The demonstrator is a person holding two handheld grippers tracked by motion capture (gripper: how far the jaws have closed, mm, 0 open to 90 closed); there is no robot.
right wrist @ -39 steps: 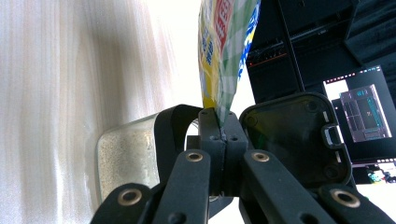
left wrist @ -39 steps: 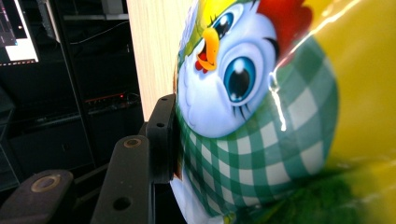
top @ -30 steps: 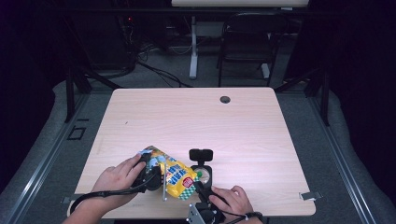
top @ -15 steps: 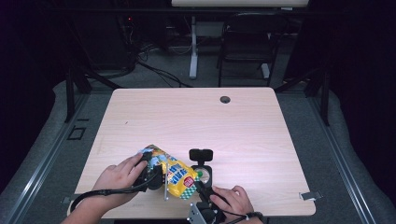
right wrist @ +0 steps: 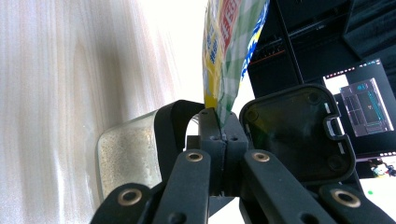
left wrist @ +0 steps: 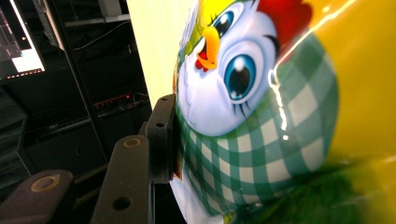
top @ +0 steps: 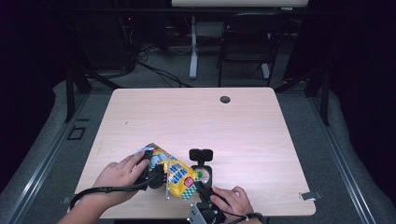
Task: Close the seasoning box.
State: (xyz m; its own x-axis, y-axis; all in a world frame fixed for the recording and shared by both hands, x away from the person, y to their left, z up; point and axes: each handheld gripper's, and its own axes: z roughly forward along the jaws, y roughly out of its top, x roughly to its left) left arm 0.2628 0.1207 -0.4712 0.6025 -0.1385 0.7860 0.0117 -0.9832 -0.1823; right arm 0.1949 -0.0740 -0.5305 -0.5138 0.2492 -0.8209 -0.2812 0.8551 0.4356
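Note:
A yellow snack bag (top: 176,176) with a cartoon chick (left wrist: 233,79) and green check print lies near the table's front edge, held between both hands. My left gripper (top: 158,174) clamps its left end; one black pad (left wrist: 161,135) presses the bag's side, and the other jaw is hidden behind the bag. My right gripper (right wrist: 223,127) is shut on the bag's thin sealed edge (right wrist: 224,84). Right beside it stands a small clear container (right wrist: 125,156) with its black lid (right wrist: 294,135) flipped open; in the high view the lid (top: 201,154) stands upright.
The light wooden table (top: 233,126) has a round cable hole (top: 225,99) at the back. Both hands sit close to the front edge. A chair (top: 245,42) and a stand (top: 193,46) are behind the table; a lit monitor (right wrist: 364,107) is off to the side.

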